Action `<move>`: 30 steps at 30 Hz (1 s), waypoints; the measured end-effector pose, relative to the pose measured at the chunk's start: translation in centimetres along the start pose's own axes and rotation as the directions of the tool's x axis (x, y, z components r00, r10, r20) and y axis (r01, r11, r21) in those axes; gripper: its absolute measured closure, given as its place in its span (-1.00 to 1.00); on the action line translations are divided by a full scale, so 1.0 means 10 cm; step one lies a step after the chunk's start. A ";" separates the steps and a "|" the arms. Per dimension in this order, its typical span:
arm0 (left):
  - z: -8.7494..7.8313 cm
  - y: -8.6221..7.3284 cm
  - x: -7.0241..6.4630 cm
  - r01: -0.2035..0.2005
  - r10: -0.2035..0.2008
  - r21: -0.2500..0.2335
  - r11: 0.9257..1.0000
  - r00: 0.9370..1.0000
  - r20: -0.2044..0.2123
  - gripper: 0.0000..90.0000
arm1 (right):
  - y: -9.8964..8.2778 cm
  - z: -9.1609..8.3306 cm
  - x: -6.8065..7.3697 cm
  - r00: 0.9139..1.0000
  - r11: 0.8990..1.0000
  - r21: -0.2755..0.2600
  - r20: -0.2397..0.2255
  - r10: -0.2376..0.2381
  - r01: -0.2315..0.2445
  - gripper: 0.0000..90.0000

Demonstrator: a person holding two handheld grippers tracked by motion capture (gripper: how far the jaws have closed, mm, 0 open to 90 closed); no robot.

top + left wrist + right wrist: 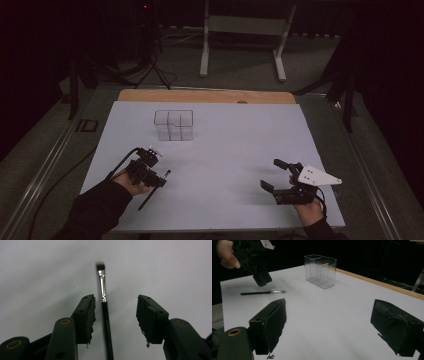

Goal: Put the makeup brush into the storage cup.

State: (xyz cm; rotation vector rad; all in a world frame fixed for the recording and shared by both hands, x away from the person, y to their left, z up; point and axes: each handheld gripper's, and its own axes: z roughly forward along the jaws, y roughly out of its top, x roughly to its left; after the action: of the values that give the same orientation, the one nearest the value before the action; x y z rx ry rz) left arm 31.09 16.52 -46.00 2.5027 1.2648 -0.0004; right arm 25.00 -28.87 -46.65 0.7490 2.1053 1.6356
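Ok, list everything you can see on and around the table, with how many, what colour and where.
brush: one, black handle, silver ferrule, lying flat on the sheet between the left gripper's jaws, untouched
clear organiser: one, transparent, compartmented, upright at the sheet's far middle
white sheet: one, covering the table
wooden table edge: one, tan, beyond the sheet
white stand: one, on the floor behind
left gripper: one, black, jaws apart above the brush
right gripper: one, black, open, near right

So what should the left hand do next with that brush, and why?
Probably lower a little and close the fingers on the brush. It lies flat on the white table, its dark handle running between the left gripper fingers, which are apart and do not press on it yet.
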 end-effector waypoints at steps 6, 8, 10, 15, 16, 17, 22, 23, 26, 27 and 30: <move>0.09 0.03 0.03 -0.002 0.003 0.041 0.999 1.000 -0.006 0.29 | 0.01 0.01 0.02 1.000 1.000 0.002 -0.006 -0.009 0.009 -0.71; 0.12 0.03 0.04 -0.006 0.006 0.051 0.999 1.000 -0.013 0.40 | 0.01 0.01 0.02 1.000 1.000 -0.001 -0.004 -0.006 0.006 -0.71; 0.15 0.03 0.04 -0.009 0.009 0.056 0.998 1.000 -0.007 0.44 | 0.01 0.01 0.01 1.000 1.000 -0.001 -0.005 -0.003 0.003 -0.71; 0.19 0.05 0.05 -0.015 0.016 0.090 0.996 1.000 -0.019 0.47 | 0.01 0.01 0.02 1.000 1.000 -0.001 -0.005 -0.005 0.005 -0.71; 0.21 0.06 0.05 -0.014 0.017 0.096 0.995 1.000 -0.026 0.47 | 0.01 0.01 0.01 1.000 1.000 -0.001 -0.005 -0.005 0.005 -0.70; 0.21 0.06 0.05 -0.014 0.017 0.096 0.995 1.000 -0.026 0.48 | 0.01 0.01 0.01 1.000 1.000 -0.001 -0.005 -0.005 0.005 -0.70; 0.29 0.07 0.00 -0.049 0.056 0.134 0.990 0.997 -0.048 0.56 | 0.01 0.00 0.01 1.000 1.000 -0.001 -0.005 0.000 0.000 -0.71; 0.29 0.08 0.00 -0.043 0.050 0.138 0.989 0.998 -0.049 0.59 | 0.01 0.00 0.01 1.000 1.000 -0.001 -0.006 0.000 0.000 -0.71; 0.30 0.09 0.02 -0.033 0.042 0.145 0.989 0.998 -0.055 0.69 | 0.01 0.00 0.01 1.000 1.000 -0.001 -0.007 0.003 -0.003 -0.70; 0.30 0.09 0.02 -0.033 0.042 0.145 0.989 0.998 -0.055 0.73 | 0.01 0.00 0.01 1.000 1.000 -0.001 -0.006 0.004 -0.004 -0.70; 0.31 0.10 0.04 -0.047 0.057 0.158 0.986 0.997 -0.058 0.86 | 0.01 0.00 0.01 1.000 1.000 0.000 -0.006 0.003 -0.003 -0.70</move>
State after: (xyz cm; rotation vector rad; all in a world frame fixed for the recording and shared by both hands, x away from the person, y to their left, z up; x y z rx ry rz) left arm 32.59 15.36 -48.65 2.6889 1.2682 -0.0100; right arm 24.92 -28.79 -46.58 0.7485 2.1097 1.6410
